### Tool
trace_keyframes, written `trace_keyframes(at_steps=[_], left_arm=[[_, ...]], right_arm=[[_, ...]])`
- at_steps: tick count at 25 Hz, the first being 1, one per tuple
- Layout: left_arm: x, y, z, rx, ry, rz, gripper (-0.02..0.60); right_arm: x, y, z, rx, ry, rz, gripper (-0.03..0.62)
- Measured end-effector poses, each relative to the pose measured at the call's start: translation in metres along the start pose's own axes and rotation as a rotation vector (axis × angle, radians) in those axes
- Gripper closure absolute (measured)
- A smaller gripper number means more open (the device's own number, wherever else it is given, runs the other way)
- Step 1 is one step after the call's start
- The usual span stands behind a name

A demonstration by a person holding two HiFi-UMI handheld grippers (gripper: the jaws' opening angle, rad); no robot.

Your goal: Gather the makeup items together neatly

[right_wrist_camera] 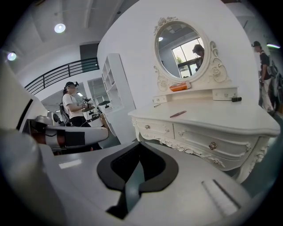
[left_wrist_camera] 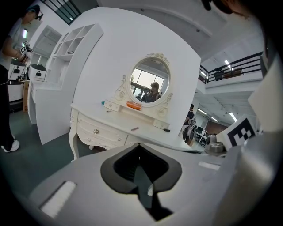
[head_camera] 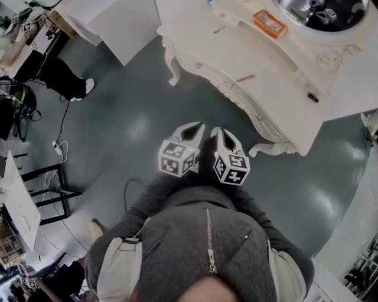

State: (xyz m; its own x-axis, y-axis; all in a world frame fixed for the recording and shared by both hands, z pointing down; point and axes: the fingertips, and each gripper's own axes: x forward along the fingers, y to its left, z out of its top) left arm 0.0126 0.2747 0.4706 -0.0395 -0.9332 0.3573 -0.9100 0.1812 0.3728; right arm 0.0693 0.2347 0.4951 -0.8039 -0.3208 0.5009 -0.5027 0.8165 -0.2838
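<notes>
White ornate vanity counter [head_camera: 283, 100] stands ahead of the person, carrying scattered makeup. An orange case [head_camera: 269, 23] sits by the mirror [head_camera: 319, 13], a pink pencil [head_camera: 245, 78] lies mid-counter and a small black tube [head_camera: 312, 97] lies near the edge, all well apart. Left gripper [head_camera: 198, 125] and right gripper [head_camera: 216, 130] hang side by side over the floor [head_camera: 130, 118], fingers together, empty. Best to step close, open before reaching, and choose one gathering spot.

Shows a white carved dressing table [head_camera: 269, 97] on curved legs over a glossy grey-green floor [head_camera: 136, 118]. Carries an ornate oval mirror [left_wrist_camera: 150, 81] at the back. Puts white open shelving [left_wrist_camera: 75, 39] left of it, a bystander in dark trousers [head_camera: 62, 78] nearby, and a white cable [head_camera: 61, 147] on the floor.
</notes>
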Motion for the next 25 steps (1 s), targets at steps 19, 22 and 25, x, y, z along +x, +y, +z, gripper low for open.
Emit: trace_keyframes(at_steps=[19,22,25], left_arm=[[0.104,0.005,0.037,-0.023,0.051,-0.062,0.571],[0.122,0.008,0.045,-0.028,0.050,-0.065,0.571],[0.140,0.012,0.054,-0.029,0.051,-0.070,0.571]], right_arm=[[0.060,-0.070,0.066,0.021,0.009,-0.038,0.591],[0.071,-0.084,0.078,0.024,0.007,-0.045,0.591],[0.085,-0.098,0.094,0.043,0.002,-0.050,0.591]])
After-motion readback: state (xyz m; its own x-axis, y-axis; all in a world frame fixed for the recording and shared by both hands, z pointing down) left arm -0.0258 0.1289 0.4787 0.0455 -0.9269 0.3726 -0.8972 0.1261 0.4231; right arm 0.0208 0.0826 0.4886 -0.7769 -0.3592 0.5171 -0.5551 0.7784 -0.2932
